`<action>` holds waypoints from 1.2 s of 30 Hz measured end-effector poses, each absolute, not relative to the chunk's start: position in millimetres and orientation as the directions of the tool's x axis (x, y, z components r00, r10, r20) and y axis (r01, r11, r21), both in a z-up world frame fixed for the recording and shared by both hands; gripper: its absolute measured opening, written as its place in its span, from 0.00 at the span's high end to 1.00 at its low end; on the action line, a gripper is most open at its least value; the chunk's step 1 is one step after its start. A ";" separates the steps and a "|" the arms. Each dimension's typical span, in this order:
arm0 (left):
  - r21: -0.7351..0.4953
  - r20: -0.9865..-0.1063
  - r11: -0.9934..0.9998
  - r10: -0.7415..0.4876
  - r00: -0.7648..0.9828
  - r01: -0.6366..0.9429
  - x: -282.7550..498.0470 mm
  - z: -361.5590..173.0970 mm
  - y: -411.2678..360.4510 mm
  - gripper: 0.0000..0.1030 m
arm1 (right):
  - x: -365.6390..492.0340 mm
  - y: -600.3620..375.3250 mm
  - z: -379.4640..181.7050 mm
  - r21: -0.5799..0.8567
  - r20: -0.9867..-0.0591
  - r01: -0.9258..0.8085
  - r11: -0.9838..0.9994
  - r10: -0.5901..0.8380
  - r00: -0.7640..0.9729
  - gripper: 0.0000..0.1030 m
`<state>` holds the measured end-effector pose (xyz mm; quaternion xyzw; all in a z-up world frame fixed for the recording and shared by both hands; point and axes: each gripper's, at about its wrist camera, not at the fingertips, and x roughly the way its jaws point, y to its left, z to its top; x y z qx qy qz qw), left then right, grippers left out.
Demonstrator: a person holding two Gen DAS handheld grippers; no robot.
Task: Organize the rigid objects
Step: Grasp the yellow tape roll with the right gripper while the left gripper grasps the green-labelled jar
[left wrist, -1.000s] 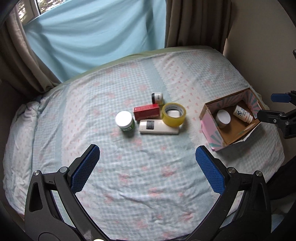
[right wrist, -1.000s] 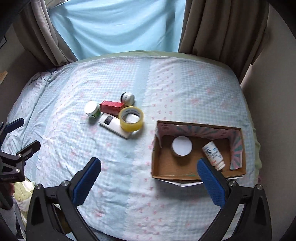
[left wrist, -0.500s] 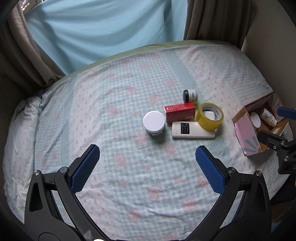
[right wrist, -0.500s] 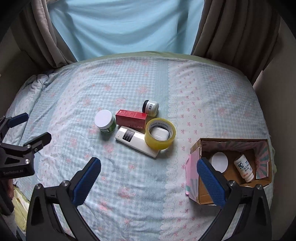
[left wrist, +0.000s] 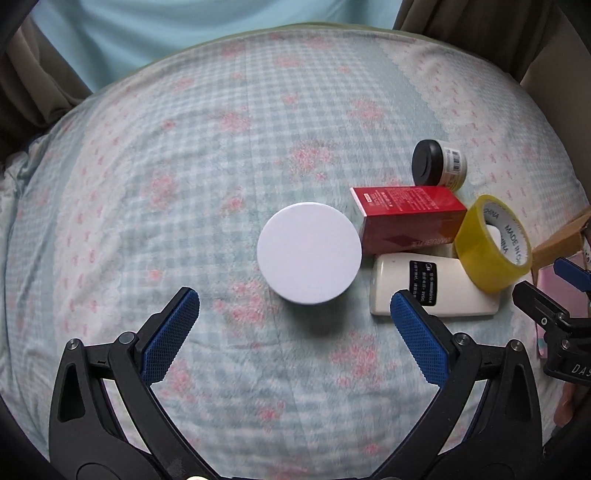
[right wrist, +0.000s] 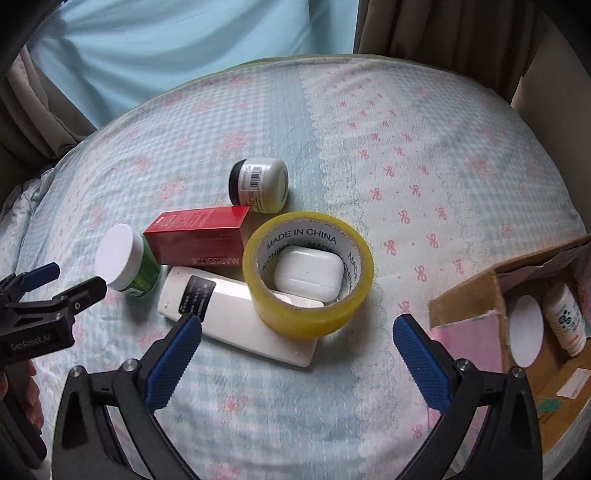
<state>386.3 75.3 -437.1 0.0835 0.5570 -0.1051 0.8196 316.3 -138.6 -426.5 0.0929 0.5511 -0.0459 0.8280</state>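
A cluster lies mid-bed: a white-lidded green jar [left wrist: 308, 252] [right wrist: 125, 263], a red box [left wrist: 408, 216] [right wrist: 199, 234], a black-lidded jar on its side [left wrist: 439, 166] [right wrist: 259, 181], a white remote [left wrist: 432, 291] [right wrist: 236, 317] and a yellow tape roll [left wrist: 493, 243] [right wrist: 307, 269] with a white earbud case [right wrist: 307, 273] inside it. My left gripper [left wrist: 291, 317] is open, just short of the green jar. My right gripper [right wrist: 295, 347] is open, just short of the tape roll and remote.
A cardboard box [right wrist: 476, 299] at the right edge of the bed holds a white round lid [right wrist: 526, 332] and a small white bottle [right wrist: 567, 319]. Curtains [right wrist: 424, 29] hang behind the bed. The bedsheet [right wrist: 424, 147] is soft and wrinkled.
Both grippers have moved forward and down toward the cluster; the objects now look much larger. The left centred on the green jar, the right on the tape roll. Both stay open.
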 end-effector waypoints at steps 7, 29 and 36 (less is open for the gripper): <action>-0.017 -0.933 0.972 -0.100 0.345 0.235 409.2 -486.9 66.7 0.02 | 348.1 -147.6 -476.4 0.118 -0.928 0.250 0.961 0.018 0.372 0.00; 0.006 -0.931 0.965 -0.090 0.354 0.262 411.0 -489.0 57.6 0.34 | 364.1 -155.6 -464.0 0.131 -0.914 0.249 0.960 0.019 0.406 0.07; 0.005 -0.903 0.968 -0.103 0.417 0.251 396.5 -445.4 66.8 0.34 | 355.1 -147.7 -428.5 0.132 -0.891 0.212 0.968 0.022 0.453 0.07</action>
